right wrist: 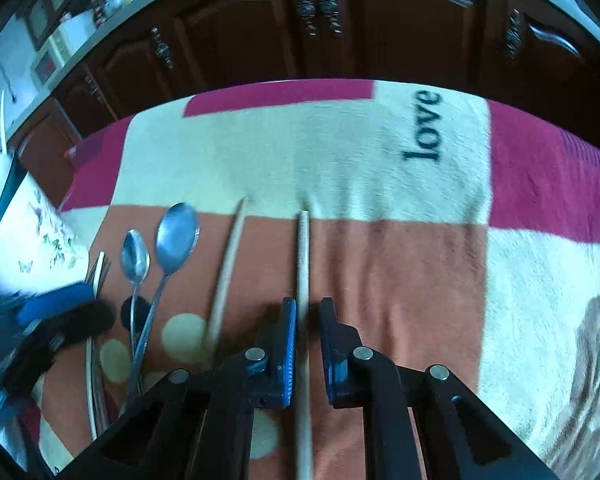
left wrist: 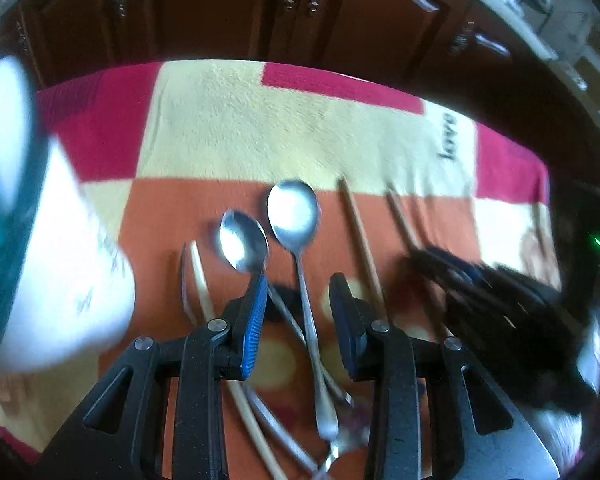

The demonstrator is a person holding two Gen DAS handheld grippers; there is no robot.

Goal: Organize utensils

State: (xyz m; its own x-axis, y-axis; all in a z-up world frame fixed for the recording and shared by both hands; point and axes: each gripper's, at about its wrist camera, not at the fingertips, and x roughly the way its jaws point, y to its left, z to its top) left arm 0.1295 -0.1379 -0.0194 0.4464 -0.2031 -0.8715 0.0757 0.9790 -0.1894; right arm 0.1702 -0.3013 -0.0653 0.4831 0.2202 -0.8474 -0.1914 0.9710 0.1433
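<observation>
A white cup (right wrist: 32,240) with a flower print stands at the left edge of the blanket (right wrist: 340,152), which covers the table. What the cup holds cannot be told, because its mouth is blurred in both views.

The big spoon (left wrist: 296,216) serves as the landmark. It lies on the orange square of the blanket with its bowl toward the far cabinets (right wrist: 380,24). Just left of it lies a small spoon (left wrist: 244,246), and their handles cross near the viewer. Further left of the big spoon lie a fork (left wrist: 186,276) and a pale stick (left wrist: 202,280), side by side and close to the cup. Right of the big spoon lie two wooden chopsticks, the first chopstick (right wrist: 230,256) near and the second chopstick (right wrist: 303,264) a little more to the right.

The left tool (left wrist: 300,316) is spread wide above the spoon handles and holds nothing. The right tool (right wrist: 308,340) has its jaws a little apart on both sides of the second chopstick; whether the pads touch it cannot be told.

Right of the second chopstick, the blanket is bare until its right edge. Behind the big spoon, the cream square is bare until the far edge.
</observation>
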